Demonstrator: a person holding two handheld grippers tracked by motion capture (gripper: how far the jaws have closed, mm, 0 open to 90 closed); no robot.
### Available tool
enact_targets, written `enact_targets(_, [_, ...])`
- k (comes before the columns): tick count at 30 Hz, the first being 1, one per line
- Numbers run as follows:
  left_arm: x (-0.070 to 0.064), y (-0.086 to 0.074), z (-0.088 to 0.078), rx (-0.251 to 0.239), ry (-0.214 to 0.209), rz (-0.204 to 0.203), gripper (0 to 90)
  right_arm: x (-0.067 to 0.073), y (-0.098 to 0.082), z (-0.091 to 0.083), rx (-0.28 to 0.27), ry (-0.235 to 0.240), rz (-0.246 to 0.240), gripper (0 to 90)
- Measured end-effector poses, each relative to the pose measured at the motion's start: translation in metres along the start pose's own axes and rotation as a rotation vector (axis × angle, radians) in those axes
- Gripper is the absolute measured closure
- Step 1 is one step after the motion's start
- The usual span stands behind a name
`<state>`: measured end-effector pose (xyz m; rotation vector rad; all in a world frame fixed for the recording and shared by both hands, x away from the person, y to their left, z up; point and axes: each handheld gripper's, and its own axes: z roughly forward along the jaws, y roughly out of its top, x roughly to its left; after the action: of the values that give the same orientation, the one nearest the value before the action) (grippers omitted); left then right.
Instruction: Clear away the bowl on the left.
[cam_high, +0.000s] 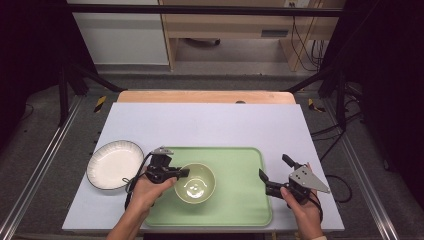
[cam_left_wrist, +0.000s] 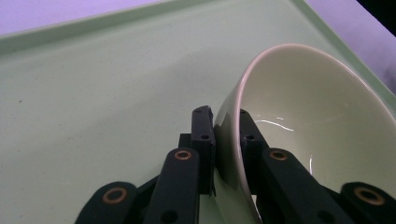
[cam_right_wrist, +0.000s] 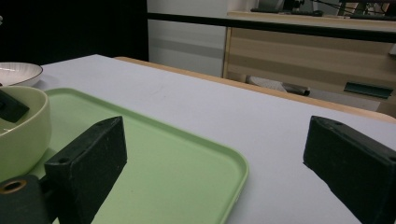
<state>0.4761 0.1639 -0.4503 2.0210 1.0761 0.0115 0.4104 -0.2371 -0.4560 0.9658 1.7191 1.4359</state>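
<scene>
From above, a white plate (cam_high: 114, 164) sits off the tray's left edge, on the pale table cover (cam_high: 210, 125). Just right of it, the left gripper (cam_high: 183, 173) is clamped on the near-left rim of the green bowl (cam_high: 195, 183), which stands on the green tray (cam_high: 240, 200). The left gripper view shows what the high view cannot: one jaw inside the bowl's wall, one outside. Farthest right, the right gripper (cam_high: 274, 173) hovers at the tray's right edge, jaws wide apart and holding nothing, well clear of the bowl.

One pale green bowl (cam_high: 195, 183), one green tray (cam_high: 240, 200), one white plate (cam_high: 115, 164), one lilac-topped table (cam_high: 210, 125), two hand-held grippers, left gripper (cam_high: 185, 173), right gripper (cam_high: 272, 172)
</scene>
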Motion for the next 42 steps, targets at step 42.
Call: enact_targets(42, [0.0, 0.0, -0.007, -0.062, 0.021, 0.161, 64.5, -0.002, -0.001, 0.0, 0.006, -0.012, 0.005, 4.6])
